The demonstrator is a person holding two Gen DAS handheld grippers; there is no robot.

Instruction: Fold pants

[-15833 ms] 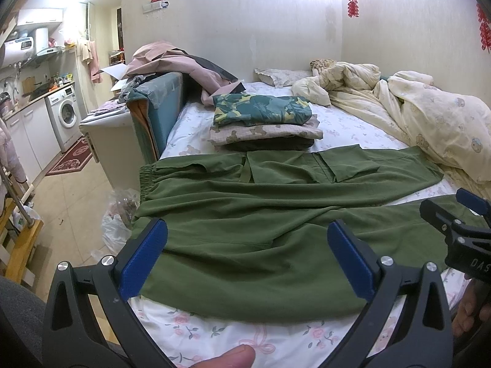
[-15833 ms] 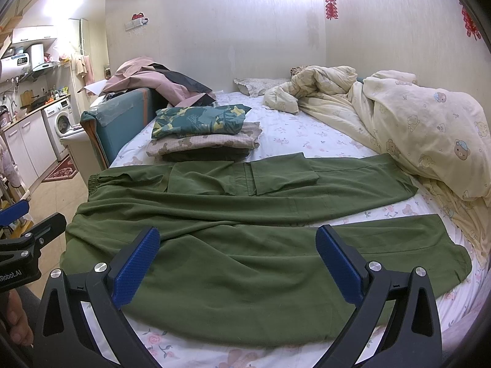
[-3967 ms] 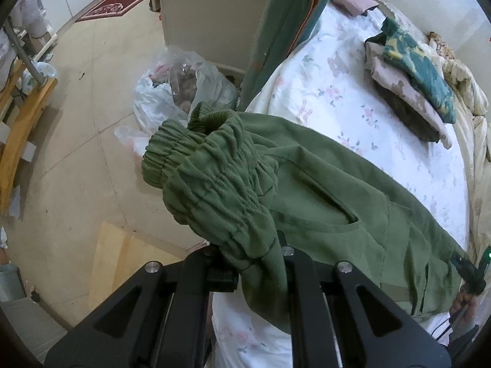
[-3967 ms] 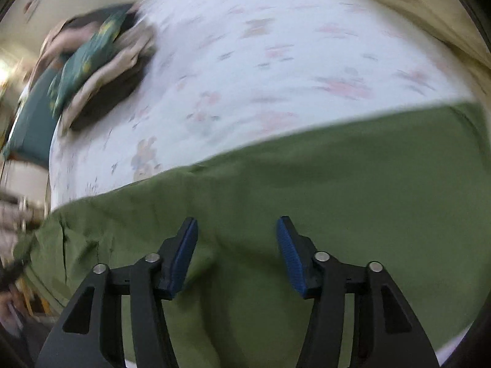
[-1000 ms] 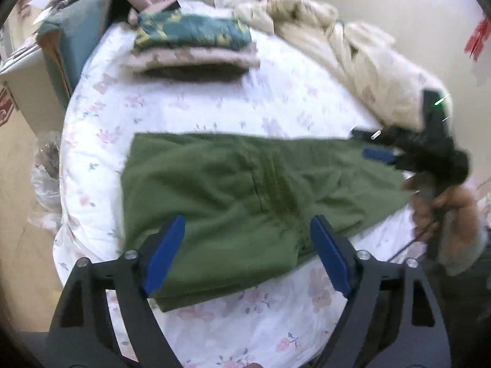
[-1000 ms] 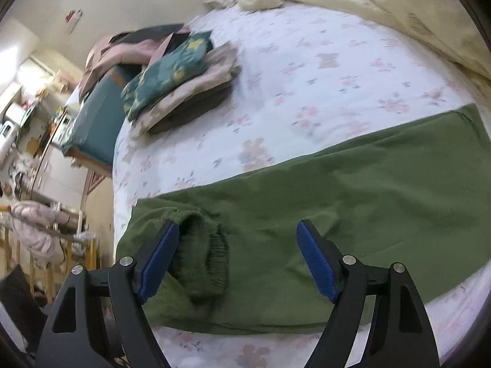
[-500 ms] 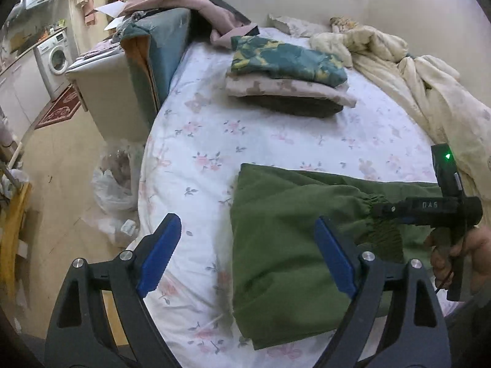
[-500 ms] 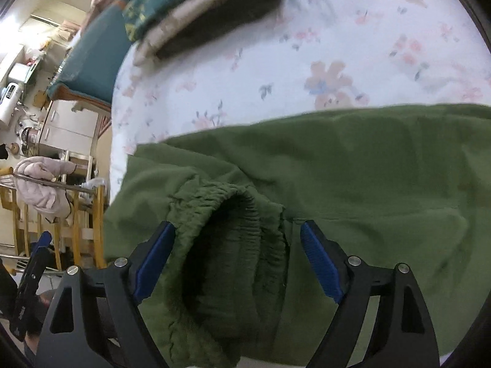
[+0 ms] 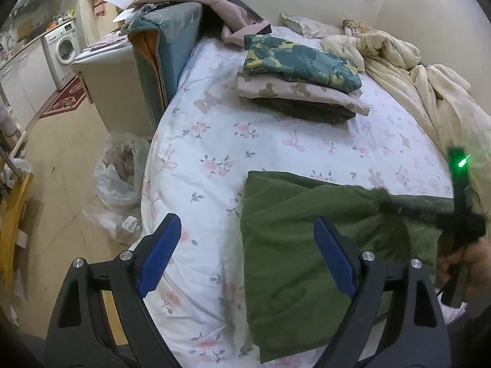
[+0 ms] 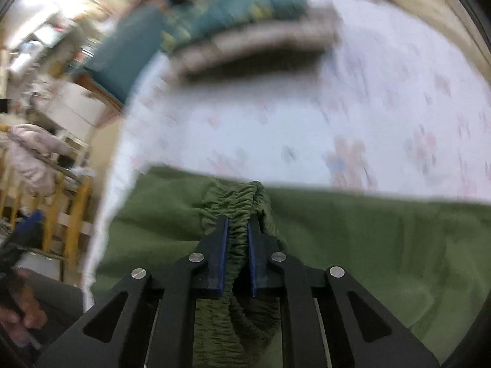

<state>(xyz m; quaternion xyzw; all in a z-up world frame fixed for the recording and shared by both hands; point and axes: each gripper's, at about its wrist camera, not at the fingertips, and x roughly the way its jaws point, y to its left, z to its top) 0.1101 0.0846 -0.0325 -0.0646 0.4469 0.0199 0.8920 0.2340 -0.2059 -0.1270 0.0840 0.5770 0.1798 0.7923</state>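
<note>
Soft cloth on a cotton-looking bed, hard plastic tools

The green pants (image 9: 294, 245) are matt, thick cloth with a ribbed, gathered elastic waistband (image 10: 237, 211); the floral sheet (image 9: 214, 141) looks smooth and matt; gripper frames are matt black plastic with ridged blue pads (image 9: 333, 256) and shiny metal screws (image 10: 196, 257).

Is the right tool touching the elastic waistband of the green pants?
Touching. In the right wrist view the right tool is closing, and both blue pads press the gathered waistband of the green pants.
</note>
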